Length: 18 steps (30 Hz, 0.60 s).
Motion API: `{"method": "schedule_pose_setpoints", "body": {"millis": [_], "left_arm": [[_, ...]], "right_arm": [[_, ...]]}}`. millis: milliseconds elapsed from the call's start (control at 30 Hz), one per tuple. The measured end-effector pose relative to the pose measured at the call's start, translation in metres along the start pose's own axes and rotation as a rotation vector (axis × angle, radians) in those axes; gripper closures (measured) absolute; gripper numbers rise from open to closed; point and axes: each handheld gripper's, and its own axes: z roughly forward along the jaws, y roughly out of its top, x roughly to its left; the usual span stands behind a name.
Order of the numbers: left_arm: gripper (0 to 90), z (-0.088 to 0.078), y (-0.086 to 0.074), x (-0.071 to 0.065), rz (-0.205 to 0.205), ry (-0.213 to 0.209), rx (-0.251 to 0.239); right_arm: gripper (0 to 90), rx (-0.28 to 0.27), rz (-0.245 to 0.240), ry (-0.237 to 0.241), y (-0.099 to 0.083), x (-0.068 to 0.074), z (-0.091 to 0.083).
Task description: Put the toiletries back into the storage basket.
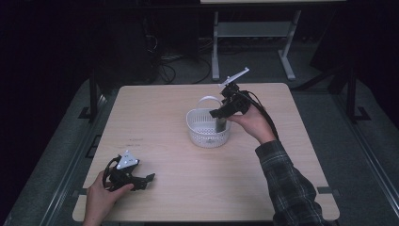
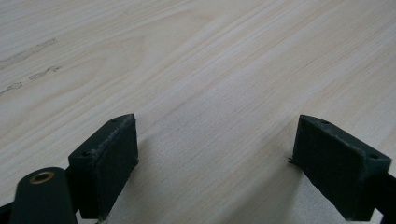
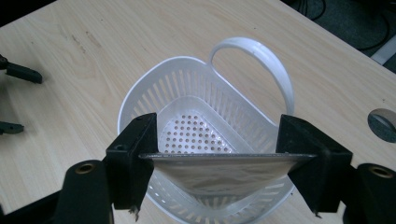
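Clearly the right gripper (image 3: 212, 158) is clamped on a thin silvery pouch (image 3: 224, 170), its jaws pressing in on the two side edges so the top seam runs taut and straight between them. The pouch hangs over the white slotted basket (image 1: 195, 127) that stands near the middle of the wooden table (image 1: 155, 108), and its lower part already dips inside the rim; whether it touches the perforated floor cannot be told. It looks light and limp: a foil or plastic sachet with soft, crinkled walls that bulge a little below the seam, so it will likely sag and fold once let go rather than stand. The surface seems smooth and a bit slippery, so a hold across the stiffer sealed seam or on the edges, as now, is a better choice than pinching the soft belly, which could slide or crease. It does not appear fragile, though a hard squeeze might burst a seal. The basket itself is light plastic with a looped handle (image 3: 261, 60) at its far side and could shift if nudged. The left gripper (image 1: 149, 180) lies low near the front left of the table, jaws apart over bare wood, holding nothing.
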Motion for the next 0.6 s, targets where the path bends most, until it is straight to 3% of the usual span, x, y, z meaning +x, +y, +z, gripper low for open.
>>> {"method": "schedule_pose_setpoints", "body": {"millis": [600], "left_arm": [[13.1,0.000,0.000,0.000,0.002,-0.002,0.005]], "right_arm": [[29.4,0.039,0.008,0.003,-0.013,-0.002,0.019]]}}
